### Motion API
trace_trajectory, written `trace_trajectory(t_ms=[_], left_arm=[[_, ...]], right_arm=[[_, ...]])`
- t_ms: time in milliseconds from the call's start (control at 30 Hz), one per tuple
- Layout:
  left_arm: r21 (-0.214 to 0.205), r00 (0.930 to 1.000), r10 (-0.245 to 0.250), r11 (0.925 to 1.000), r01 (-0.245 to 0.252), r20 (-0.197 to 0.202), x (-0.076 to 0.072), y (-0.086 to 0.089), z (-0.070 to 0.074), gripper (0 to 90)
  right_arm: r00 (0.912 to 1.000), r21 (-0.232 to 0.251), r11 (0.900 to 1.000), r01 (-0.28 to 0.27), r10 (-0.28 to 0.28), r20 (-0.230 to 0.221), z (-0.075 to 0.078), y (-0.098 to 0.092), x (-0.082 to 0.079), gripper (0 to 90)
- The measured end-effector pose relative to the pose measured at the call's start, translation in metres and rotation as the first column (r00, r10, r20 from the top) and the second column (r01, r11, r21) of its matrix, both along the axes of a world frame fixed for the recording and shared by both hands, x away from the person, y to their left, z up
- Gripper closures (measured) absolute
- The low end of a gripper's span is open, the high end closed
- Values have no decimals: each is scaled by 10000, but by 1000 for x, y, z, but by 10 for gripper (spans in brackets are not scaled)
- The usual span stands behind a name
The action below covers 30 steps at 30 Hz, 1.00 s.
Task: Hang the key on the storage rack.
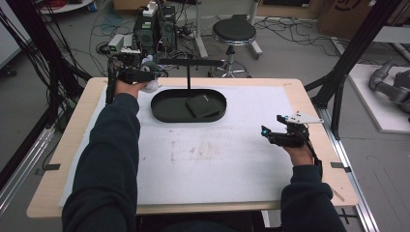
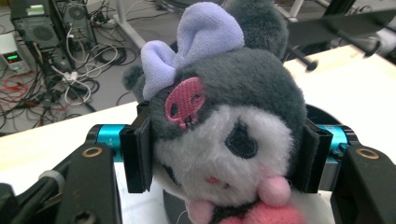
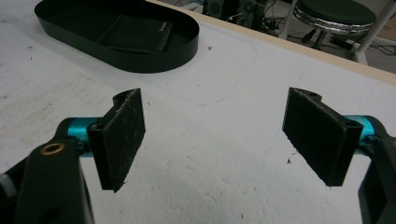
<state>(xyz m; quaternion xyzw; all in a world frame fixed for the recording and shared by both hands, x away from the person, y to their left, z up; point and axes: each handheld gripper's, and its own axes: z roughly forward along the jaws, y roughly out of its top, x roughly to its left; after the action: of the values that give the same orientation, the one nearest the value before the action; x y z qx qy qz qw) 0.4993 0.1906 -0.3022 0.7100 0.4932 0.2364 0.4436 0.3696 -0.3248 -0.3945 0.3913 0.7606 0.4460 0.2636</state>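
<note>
The left tongs (image 2: pixel 224 154) are clenched on a plush toy (image 2: pixel 224 126) held above the far left of the surface (image 1: pixel 217 159), beside the black tray (image 1: pixel 164 113), likely awaiting placement there, while the right tongs (image 3: pixel 215 135) rest released.

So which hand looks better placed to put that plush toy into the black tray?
Left, probably. The left claw is already clamped on the plush toy, beside the black tray. The right claw hangs open with nothing between its pads, farther off over the white mat.
</note>
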Motion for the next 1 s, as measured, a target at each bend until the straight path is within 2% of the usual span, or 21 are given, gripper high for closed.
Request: trace_trajectory(t_ms=[67,133,167,367,400,467,533,633,700,767,1000], left_arm=[[225,10000,-2,9997,3,-68,-1,0,-5,366],[706,9999,31,9975,-22,-128,-2,-2,-10,366],[814,9999,51,9967,-39,-147,-2,-2,-12,366],[1747,9997,64,9846,-20,-250,-1,-11,-23,366],[1910,9996,77,9816,-26,-260,0,-12,-25,366],[2575,9995,156,9662,-78,-282,0,-17,-28,366],[3013,9992,160,9535,-41,-372,2,-21,-33,366],[3052,9988,193,9523,-47,-450,5,-25,-37,366],[3240,9983,215,9461,-29,-540,6,-28,-40,366],[3289,9983,281,9443,-100,-504,8,-30,-42,364],[3068,9974,653,9503,-529,-304,16,-34,-50,341]], right_arm=[[10000,-14,10000,4,-4,-21,0,0,0,216],[10000,-1,10000,-9,9,-51,-1,0,-1,215],[10000,-18,10000,4,-4,-60,-1,0,-1,215],[10000,-86,9999,-58,58,-68,-1,2,0,215],[10000,-78,10000,-54,54,-73,-1,1,0,215],[9999,-42,10000,-27,27,-113,-1,1,0,216],[9999,-29,10000,-18,17,-129,-2,1,-1,216],[9999,-23,10000,-13,12,-166,-2,0,-1,216],[9999,-22,10000,-14,14,-127,-2,0,-1,216],[9999,-16,10000,-13,13,-130,-2,0,-1,216],[9998,0,10000,-15,15,-190,-2,0,-2,216]])
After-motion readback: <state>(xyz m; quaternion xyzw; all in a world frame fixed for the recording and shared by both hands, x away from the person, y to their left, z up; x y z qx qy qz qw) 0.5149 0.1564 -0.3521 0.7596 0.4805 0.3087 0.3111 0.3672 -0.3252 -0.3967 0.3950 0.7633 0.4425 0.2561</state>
